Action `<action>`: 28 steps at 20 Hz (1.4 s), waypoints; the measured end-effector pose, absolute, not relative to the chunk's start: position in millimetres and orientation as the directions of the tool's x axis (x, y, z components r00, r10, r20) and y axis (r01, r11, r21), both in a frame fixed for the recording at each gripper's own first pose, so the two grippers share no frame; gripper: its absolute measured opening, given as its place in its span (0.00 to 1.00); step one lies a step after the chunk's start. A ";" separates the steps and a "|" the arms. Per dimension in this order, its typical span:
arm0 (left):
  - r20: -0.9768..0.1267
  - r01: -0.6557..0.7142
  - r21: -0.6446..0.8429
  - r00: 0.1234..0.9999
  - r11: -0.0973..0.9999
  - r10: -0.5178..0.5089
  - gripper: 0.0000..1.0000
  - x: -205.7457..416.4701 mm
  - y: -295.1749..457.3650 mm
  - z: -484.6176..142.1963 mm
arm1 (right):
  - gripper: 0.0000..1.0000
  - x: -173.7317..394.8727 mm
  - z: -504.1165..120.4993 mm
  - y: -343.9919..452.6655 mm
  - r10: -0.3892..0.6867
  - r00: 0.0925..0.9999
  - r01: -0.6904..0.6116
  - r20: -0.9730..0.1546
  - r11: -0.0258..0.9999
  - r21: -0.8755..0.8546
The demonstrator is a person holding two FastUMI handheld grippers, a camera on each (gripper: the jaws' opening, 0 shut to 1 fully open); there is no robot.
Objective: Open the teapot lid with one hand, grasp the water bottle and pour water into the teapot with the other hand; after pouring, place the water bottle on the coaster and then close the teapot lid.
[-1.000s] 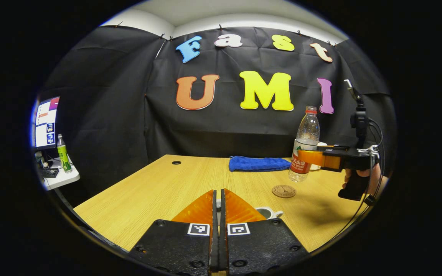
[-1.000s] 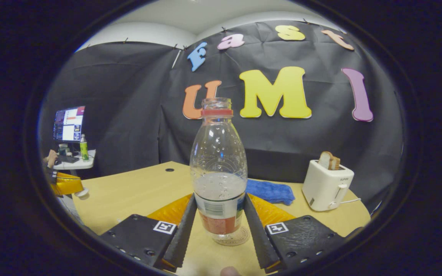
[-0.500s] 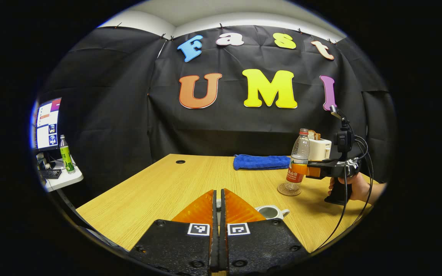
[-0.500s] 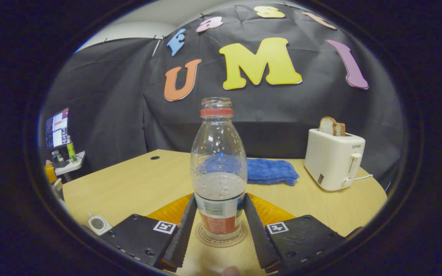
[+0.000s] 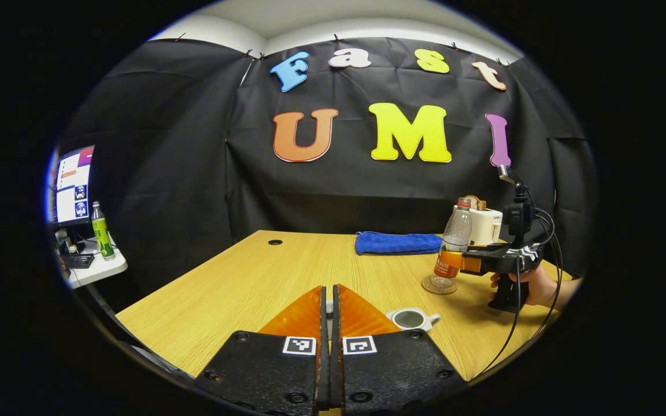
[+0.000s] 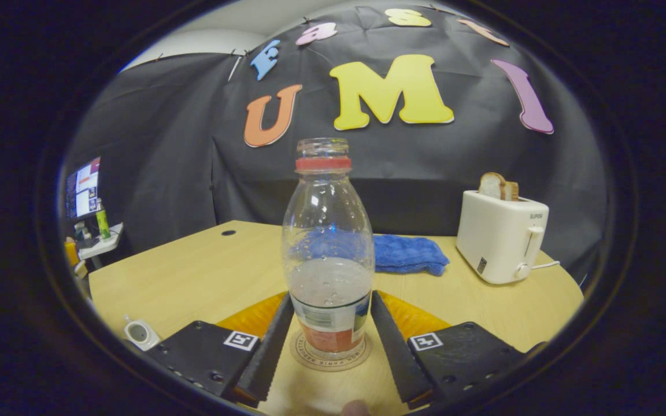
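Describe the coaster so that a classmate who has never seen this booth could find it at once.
Start at the wooden table and find the white toaster near its far right corner, with the blue cloth beside it. In front of the cloth, the water bottle stands on the coaster: a flat, round, brown disc with lettering around its rim, the only flat disc there.

Left gripper (image 5: 328, 300) jaws closed together above the desk (image 5: 240, 283). Near the desk's right edge, the right gripper (image 5: 454, 263) flanks a bottle (image 5: 455, 242) standing on a coaster (image 5: 438, 285).
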State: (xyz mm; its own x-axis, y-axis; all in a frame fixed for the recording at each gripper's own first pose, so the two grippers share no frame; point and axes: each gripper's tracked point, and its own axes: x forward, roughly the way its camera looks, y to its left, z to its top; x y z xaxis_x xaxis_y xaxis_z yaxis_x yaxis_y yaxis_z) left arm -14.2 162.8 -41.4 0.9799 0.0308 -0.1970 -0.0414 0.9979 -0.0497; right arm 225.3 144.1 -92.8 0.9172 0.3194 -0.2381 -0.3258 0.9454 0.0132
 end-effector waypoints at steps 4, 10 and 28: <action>-0.188 -0.036 -0.047 0.982 0.998 0.026 0.03 -14.4 160.1 -37.9 | 0.93 221.0 -93.9 140.0 0.306 0.919 -0.313 -0.247 0.950 0.011; -0.154 -0.008 -0.055 0.988 0.998 0.000 0.03 -13.7 137.1 -28.3 | 0.95 169.6 -89.6 122.1 0.310 0.923 -0.312 -0.226 0.950 0.032; -0.206 0.085 -0.120 0.972 0.989 -0.109 0.03 39.5 62.0 -88.8 | 0.94 78.1 -55.3 10.8 0.109 0.993 -0.112 -0.053 0.993 -0.044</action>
State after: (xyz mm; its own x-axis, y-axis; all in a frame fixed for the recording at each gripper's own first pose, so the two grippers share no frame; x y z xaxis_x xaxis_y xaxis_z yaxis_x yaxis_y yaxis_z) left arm 39.5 62.0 -88.8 0.9724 -0.1090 -0.2064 0.0854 0.9891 -0.1202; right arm 78.1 10.8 -55.3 0.9926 0.1093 -0.0526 -0.1116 0.9928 -0.0437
